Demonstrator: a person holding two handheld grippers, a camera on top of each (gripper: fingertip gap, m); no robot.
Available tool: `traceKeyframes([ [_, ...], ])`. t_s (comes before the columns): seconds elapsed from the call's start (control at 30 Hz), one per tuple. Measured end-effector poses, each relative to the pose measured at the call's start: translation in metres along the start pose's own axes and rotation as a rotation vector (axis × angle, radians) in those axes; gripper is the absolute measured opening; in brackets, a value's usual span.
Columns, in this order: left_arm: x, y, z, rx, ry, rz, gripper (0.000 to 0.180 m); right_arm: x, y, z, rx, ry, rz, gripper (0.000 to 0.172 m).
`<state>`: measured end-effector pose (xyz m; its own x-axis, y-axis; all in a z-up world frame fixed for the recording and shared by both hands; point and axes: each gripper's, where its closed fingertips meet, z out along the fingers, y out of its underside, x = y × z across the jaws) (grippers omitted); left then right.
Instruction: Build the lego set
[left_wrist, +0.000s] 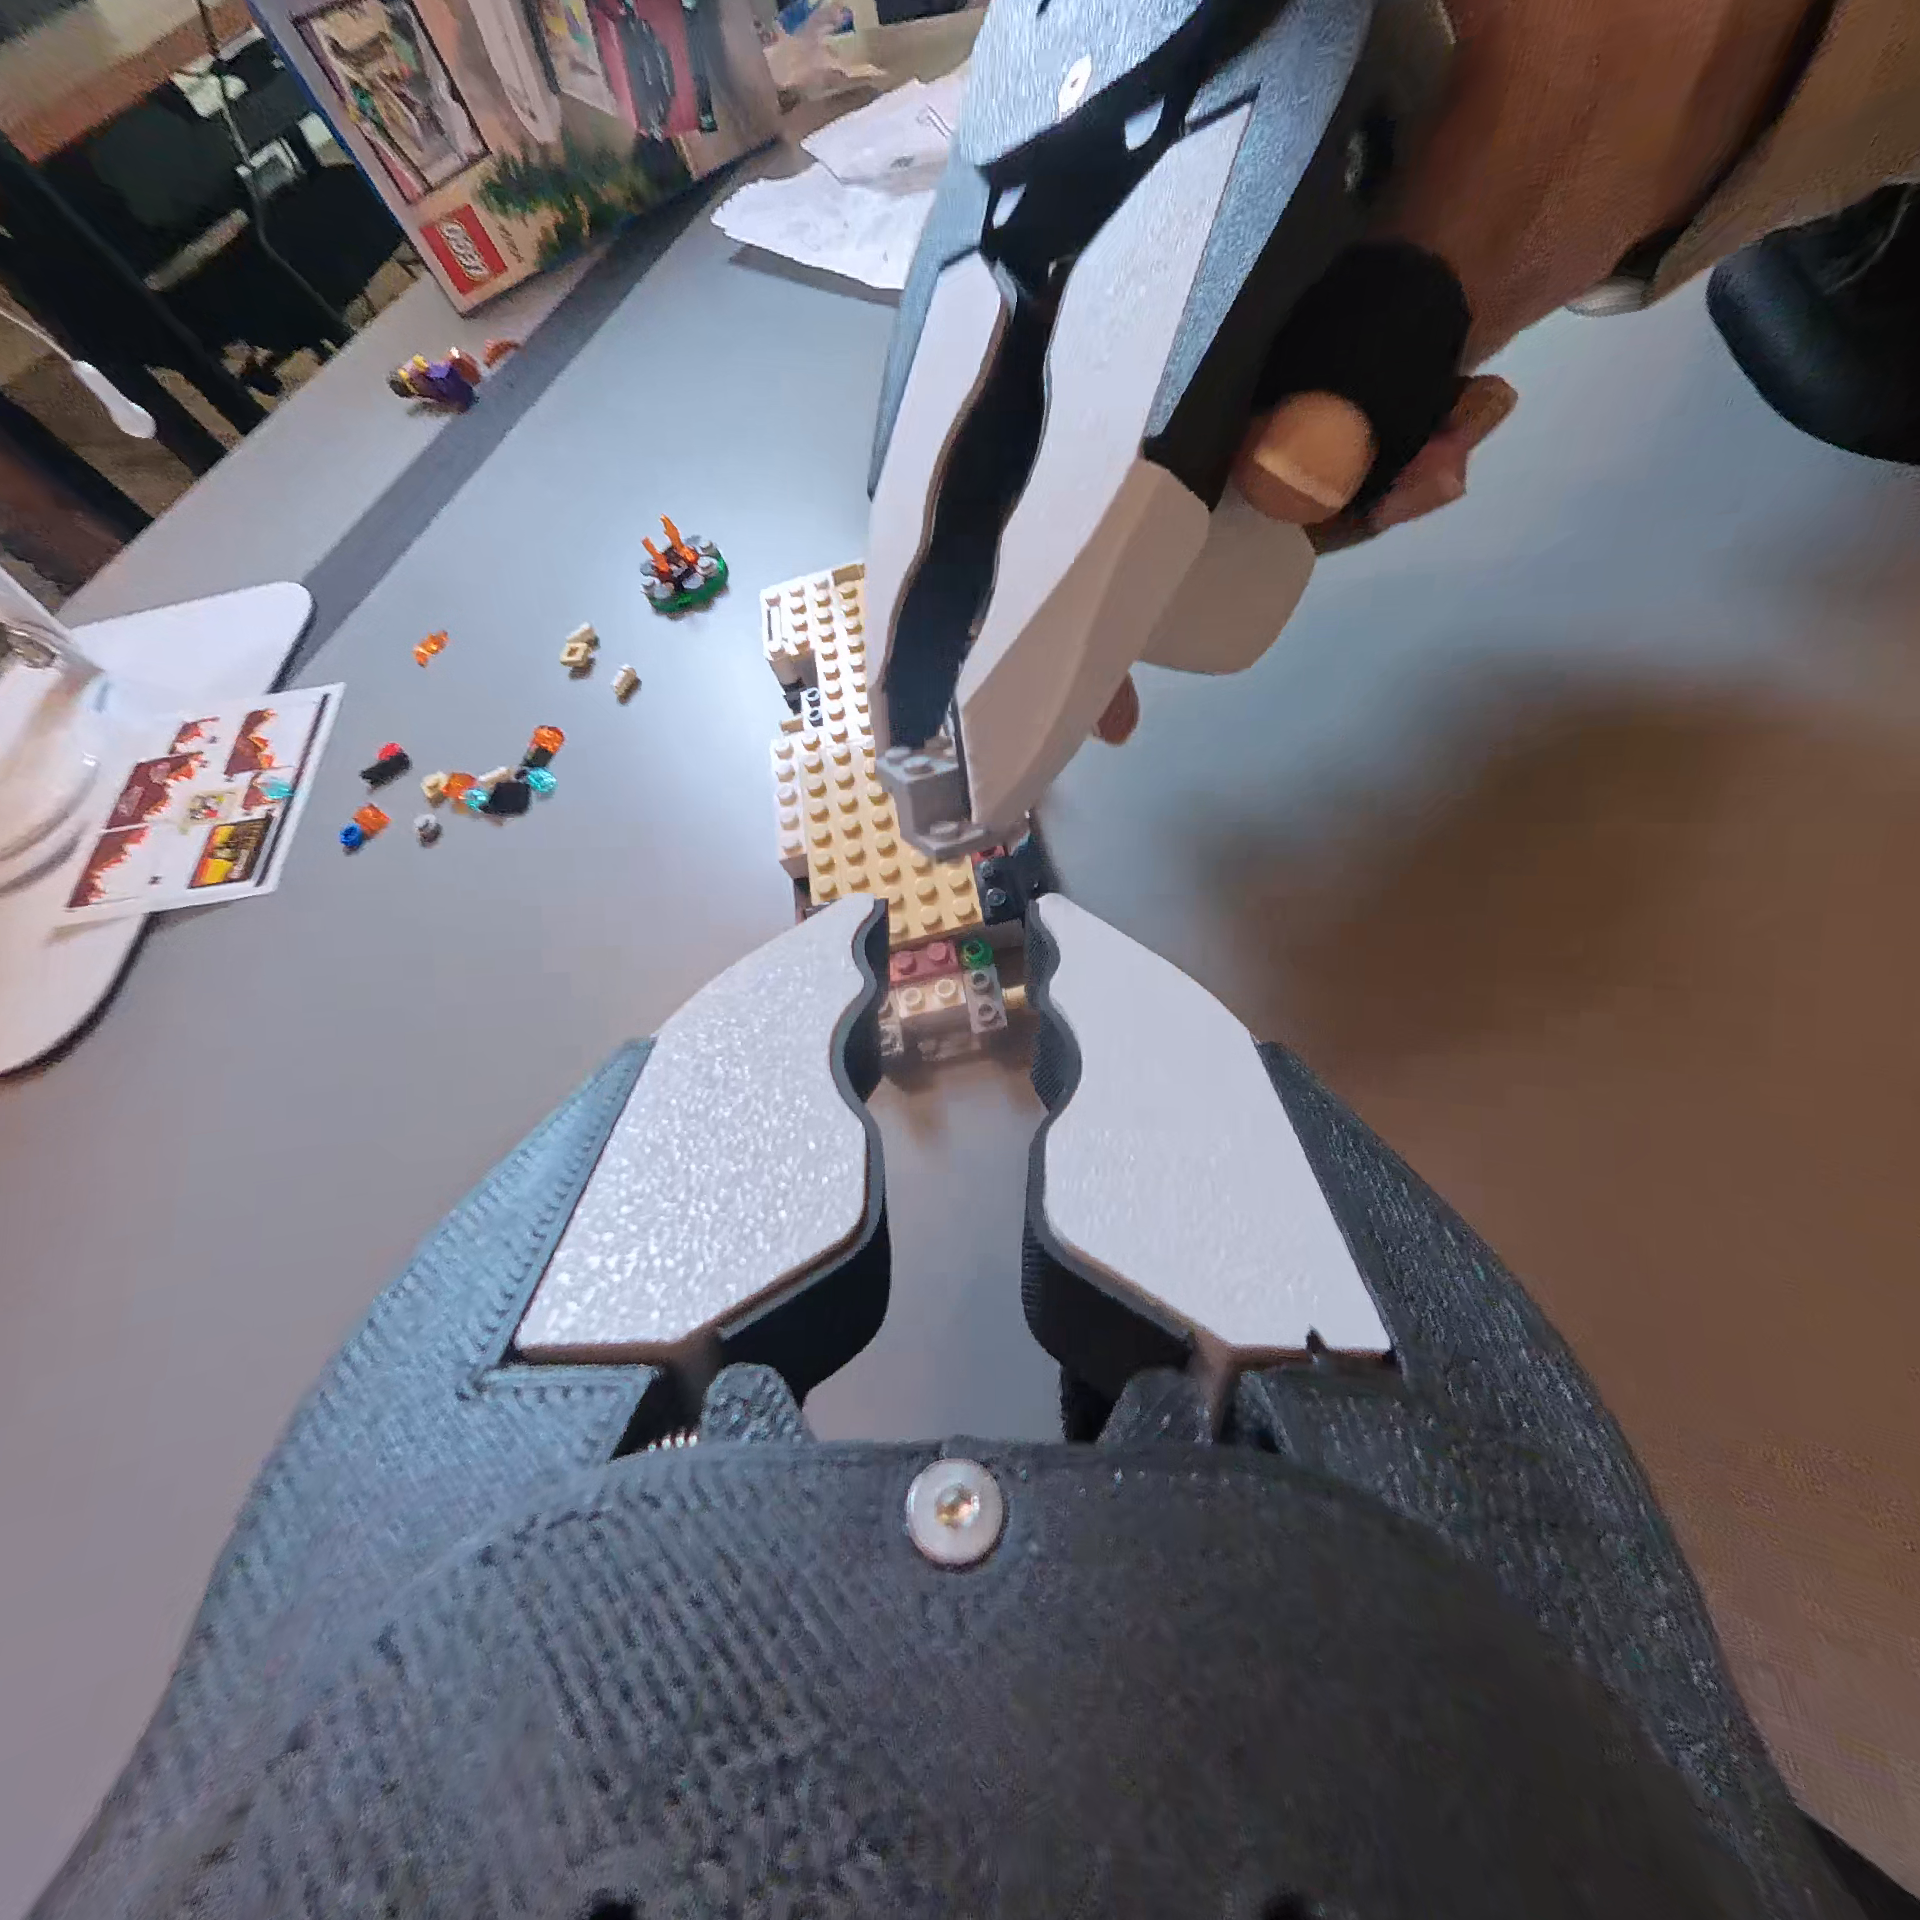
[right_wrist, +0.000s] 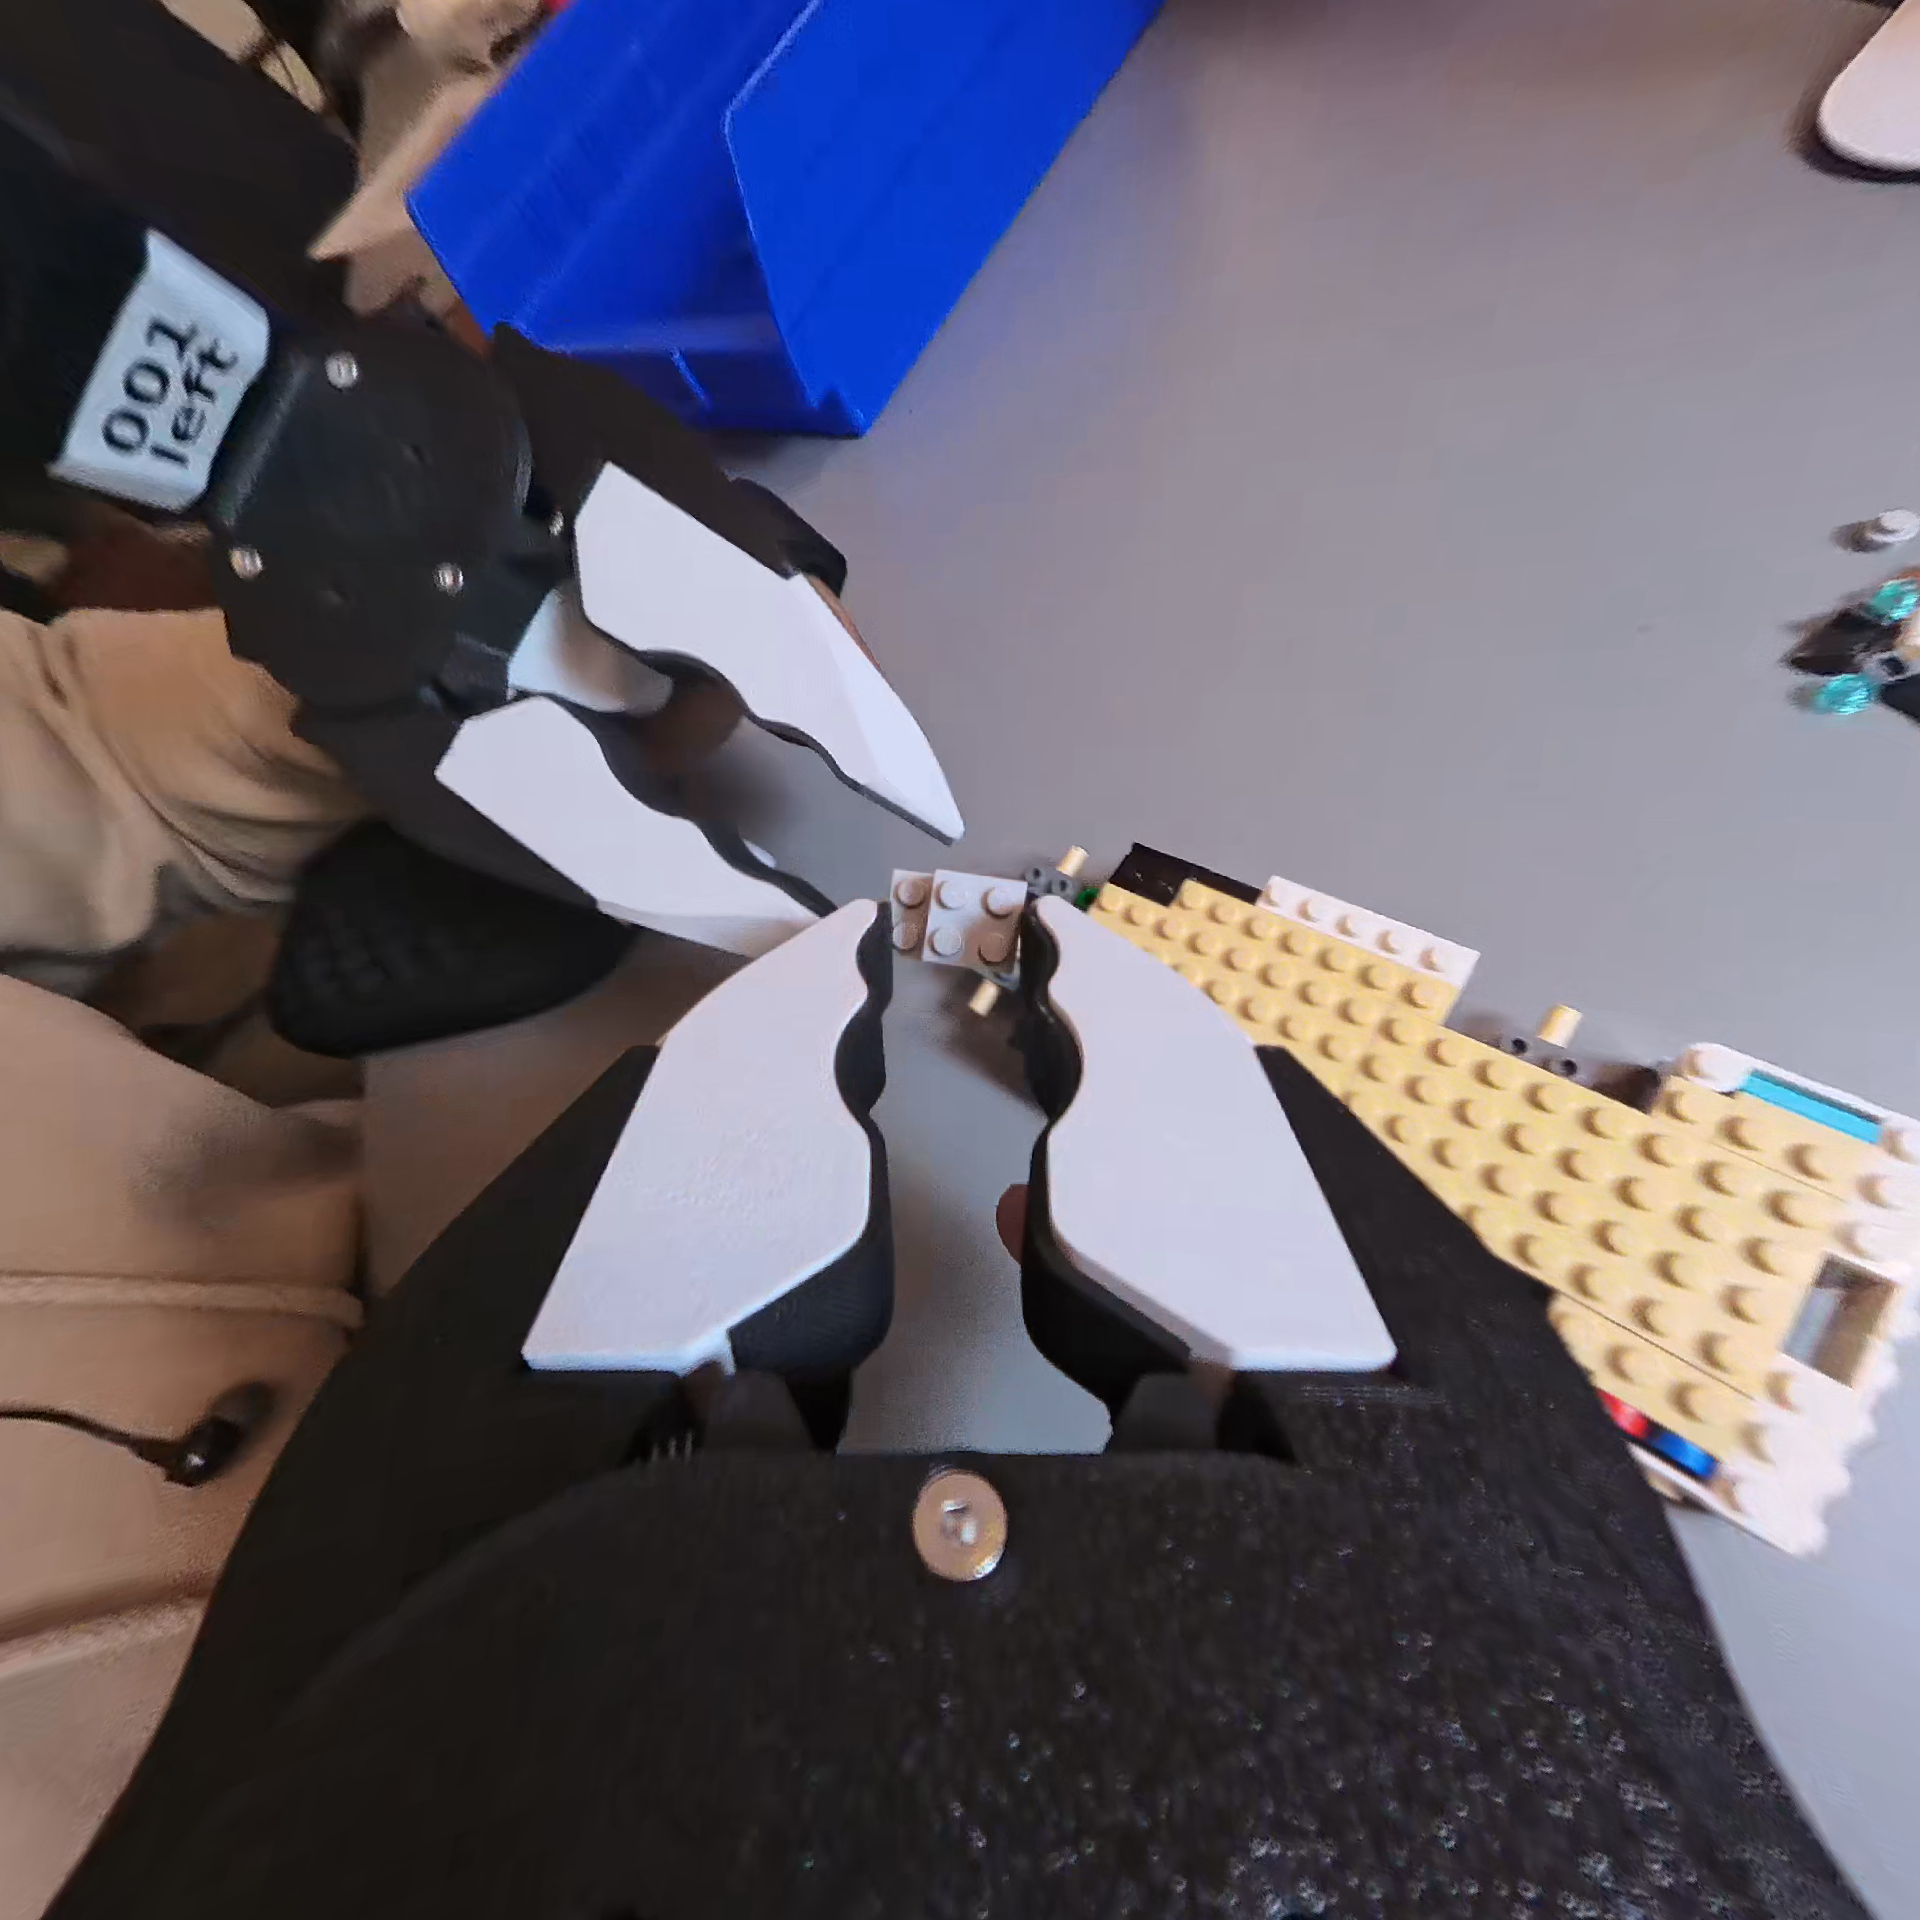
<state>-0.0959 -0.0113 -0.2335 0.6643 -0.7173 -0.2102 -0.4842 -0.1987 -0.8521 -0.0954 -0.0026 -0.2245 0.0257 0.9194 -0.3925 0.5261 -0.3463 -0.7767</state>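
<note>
Grey table; loose bricks left. Left gripper part-open astride studded tan build, contact unclear. Right gripper clamping grey brick.

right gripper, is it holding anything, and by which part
The right gripper holds a small grey stepped brick piece by its upper end, above the tan studded build.

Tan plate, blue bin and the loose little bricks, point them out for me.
Tan plate (right_wrist: 1507, 1132): right wrist view, its studded top.
Blue bin (right_wrist: 883, 208): right wrist view, its side wall.
Loose bricks (left_wrist: 488, 784): left wrist view, middle of the scattered cluster.
</note>
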Motion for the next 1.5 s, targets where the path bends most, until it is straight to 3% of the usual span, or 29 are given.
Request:
traceKeyframes([
  [0.27,-0.008,-0.007,-0.003,0.001,-0.161,0.125,0.018,-0.003,-0.008,0.011,0.054,-0.025,0.139,0.022],
  [0.5,-0.009,-0.003,-0.003,0.01,-0.123,0.071,0.005,0.0,-0.007,0.007,0.102,-0.047,0.205,0.018],
  [0.63,-0.003,-0.003,0.0,0.004,-0.089,0.029,0.023,0.001,-0.011,0.005,0.162,-0.048,0.263,0.018],
  [0.73,-0.006,-0.006,-0.001,0.022,-0.103,-0.014,0.027,0.001,-0.017,0.007,0.202,0.002,0.225,0.018],
  [0.83,-0.015,-0.008,-0.005,0.044,-0.141,-0.044,0.012,-0.002,-0.019,0.008,0.204,0.049,0.136,0.019],
  [1.03,-0.014,-0.004,-0.007,0.055,-0.096,-0.055,0.001,-0.004,-0.019,0.007,0.196,0.049,0.101,0.019],
  [1.23,-0.011,0.0,-0.001,0.029,-0.096,-0.058,0.028,-0.002,-0.02,0.01,0.223,0.056,0.128,0.019],
  [1.5,-0.019,-0.005,-0.006,0.055,-0.152,-0.058,0.017,-0.005,-0.025,0.013,0.242,0.065,0.112,0.019],
])
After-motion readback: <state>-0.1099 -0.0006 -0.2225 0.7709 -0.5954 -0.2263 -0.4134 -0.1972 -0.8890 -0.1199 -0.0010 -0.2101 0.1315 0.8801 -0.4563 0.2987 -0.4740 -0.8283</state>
